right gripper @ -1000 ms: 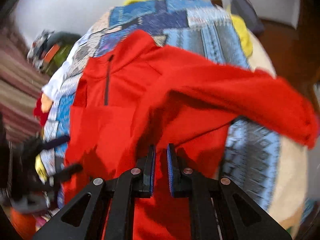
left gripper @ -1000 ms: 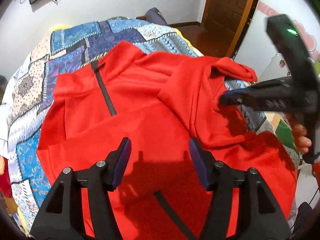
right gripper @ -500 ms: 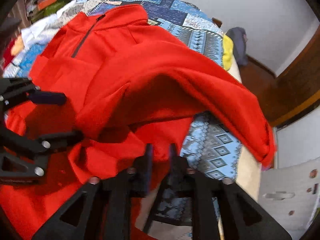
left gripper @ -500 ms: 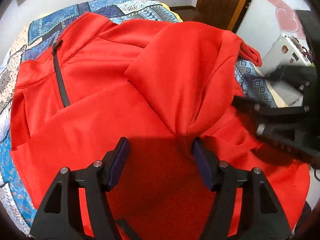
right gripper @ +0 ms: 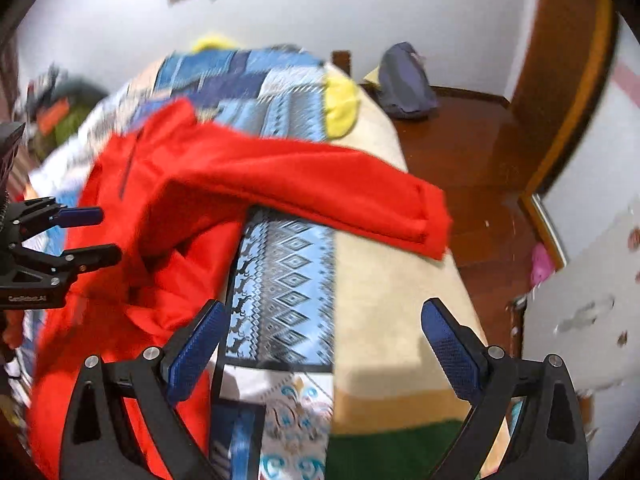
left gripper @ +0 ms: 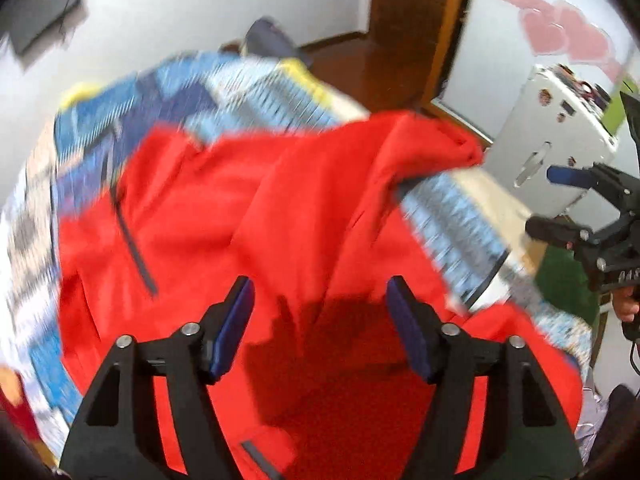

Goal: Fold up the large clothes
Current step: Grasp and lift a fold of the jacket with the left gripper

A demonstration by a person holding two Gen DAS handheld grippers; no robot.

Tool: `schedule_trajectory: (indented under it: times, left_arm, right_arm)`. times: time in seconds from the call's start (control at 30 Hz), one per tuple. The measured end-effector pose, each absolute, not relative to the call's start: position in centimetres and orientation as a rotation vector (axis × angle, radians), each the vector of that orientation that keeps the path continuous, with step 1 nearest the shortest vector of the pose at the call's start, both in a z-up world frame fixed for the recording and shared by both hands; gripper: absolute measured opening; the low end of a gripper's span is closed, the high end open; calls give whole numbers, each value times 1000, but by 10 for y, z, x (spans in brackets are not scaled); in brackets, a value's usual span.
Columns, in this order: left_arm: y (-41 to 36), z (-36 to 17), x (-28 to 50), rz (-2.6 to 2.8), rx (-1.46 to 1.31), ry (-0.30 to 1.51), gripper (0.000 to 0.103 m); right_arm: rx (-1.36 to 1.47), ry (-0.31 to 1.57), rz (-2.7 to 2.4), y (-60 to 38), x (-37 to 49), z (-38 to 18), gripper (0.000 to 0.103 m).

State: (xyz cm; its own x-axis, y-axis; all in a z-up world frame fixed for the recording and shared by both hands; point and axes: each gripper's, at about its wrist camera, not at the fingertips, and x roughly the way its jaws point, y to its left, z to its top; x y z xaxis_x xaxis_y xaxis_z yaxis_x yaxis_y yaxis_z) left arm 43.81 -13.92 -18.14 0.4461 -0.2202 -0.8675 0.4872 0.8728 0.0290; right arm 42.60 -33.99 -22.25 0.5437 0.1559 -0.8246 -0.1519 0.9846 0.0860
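While spread across most of a patchwork quilt (left gripper: 256, 92) on the bed, lies face up: a large red jacket (left gripper: 200, 216), collar toward the far wall, dark zipper (left gripper: 134, 236) running down its chest. Drapes over the right edge of the bed: one long red sleeve (right gripper: 304, 188), cuff hanging past the quilt onto the beige side of the mattress (right gripper: 384, 312). Bunched loosely where the sleeve meets the body, not yet folded flat.

Likely trouble from here: sleeve sliding farther off the bed under its own weight, dragging the shoulder askew; also a crooked fold if the bunched cloth near the armpit gets pressed down before being smoothed. Heavy blur in both views, so fine creases unreadable.

Left gripper (left gripper: 320, 316): poised over the jacket's lower front, jaws spread wide, nothing between the blue pads, no clear contact with the cloth.

Right gripper (right gripper: 324, 340): off the right side of the jacket, above quilt and mattress, jaws spread very wide, empty, left pad just beside the red fabric but apparently not pinching it.
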Motion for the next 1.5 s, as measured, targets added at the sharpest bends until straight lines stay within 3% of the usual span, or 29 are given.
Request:
schedule_trajectory:
  times: [0.07, 0.17, 0.53, 0.6, 0.63, 0.7, 0.73, 0.77, 0.8, 0.83, 1.0, 1.3, 1.5]
  left_arm:
    - [-166, -169, 442, -470, 346, 972, 88]
    - [-211, -169, 451, -495, 459, 920, 95]
    - [-326, -240, 505, -602, 579, 1038, 95]
    - [-332, -254, 511, -583, 604, 1060, 83]
    - [-336, -263, 515, -564, 617, 1078, 68]
    - [-336, -268, 514, -555, 621, 1053, 62]
    - [-336, -266, 512, -562, 621, 1036, 47]
    - [-337, -263, 510, -557, 621, 1021, 25]
    - [-335, -258, 509, -530, 615, 1005, 11]
    - [-335, -255, 509, -512, 605, 1002, 4]
    - [-302, -201, 507, -491, 466, 923, 4]
    - [-161, -60, 479, -387, 171, 740, 4]
    - [-37, -45, 437, -232, 91, 701, 4]
  right_arm:
    - [37, 949, 171, -351, 416, -210, 98]
    - [81, 904, 160, -367, 404, -197, 98]
    - [263, 884, 68, -435, 381, -200, 98]
    - [281, 906, 47, -444, 380, -208, 98]
    - [291, 910, 36, -447, 379, -212, 98]
    - [311, 916, 24, -454, 378, -216, 98]
    - [321, 918, 21, -457, 378, -217, 98]
    - [333, 922, 18, -459, 379, -219, 98]
    - [346, 925, 18, -460, 379, -220, 98]
    - [355, 927, 19, -461, 380, -220, 98]
    - [360, 941, 47, -450, 390, -220, 98]
    - [259, 948, 166, -378, 419, -202, 98]
    - [140, 957, 270, -303, 443, -196, 98]
